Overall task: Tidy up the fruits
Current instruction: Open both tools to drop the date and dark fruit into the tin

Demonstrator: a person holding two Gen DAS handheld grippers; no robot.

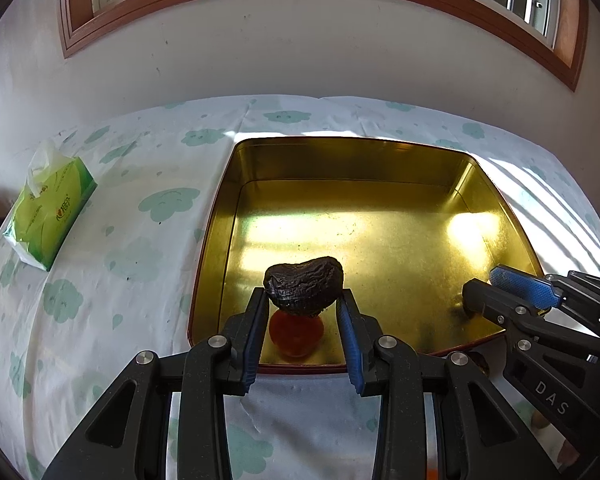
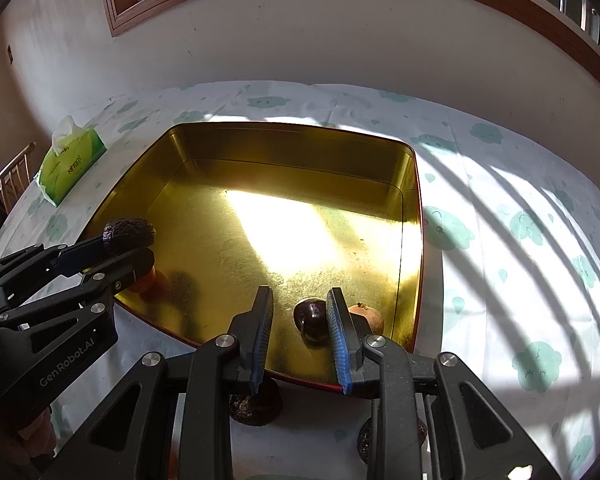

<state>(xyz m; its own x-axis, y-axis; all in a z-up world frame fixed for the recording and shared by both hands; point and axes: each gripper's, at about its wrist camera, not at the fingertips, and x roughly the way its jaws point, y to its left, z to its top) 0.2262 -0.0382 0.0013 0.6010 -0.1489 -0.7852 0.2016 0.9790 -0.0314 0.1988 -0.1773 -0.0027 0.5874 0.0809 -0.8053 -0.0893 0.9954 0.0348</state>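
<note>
The left gripper (image 1: 304, 300) was clamped on a dark, wrinkled, heart-shaped fruit (image 1: 303, 290), its blue-padded fingers pressing the fruit from both sides and holding it above the floor of a wide, shallow, gold-coloured metal tin with a dark red rim (image 1: 380, 216). Directly under the held fruit, at about six o'clock inside the tin, lay a round orange-red fruit (image 1: 296, 334) against the near wall. The right gripper (image 2: 300, 312) hung over the tin's near edge with its jaws a modest way apart and nothing pressed between them. A smooth, dark, glossy round fruit (image 2: 312, 318) sat on the tin floor just inside the right-hand finger, and a brownish-orange fruit with a small stem (image 2: 370, 316) lay beside it toward three o'clock, close to the tin's corner; the finger hid the gap between these two, so contact could not be judged. On the white tablecloth printed with pale green clouds (image 2: 520, 240), just outside the tin at six o'clock, sat two more dark wrinkled fruits (image 2: 254, 406), half hidden beneath the gripper. A green soft pack of tissues (image 1: 46, 216) lay well apart from the tin, at about nine o'clock.
</note>
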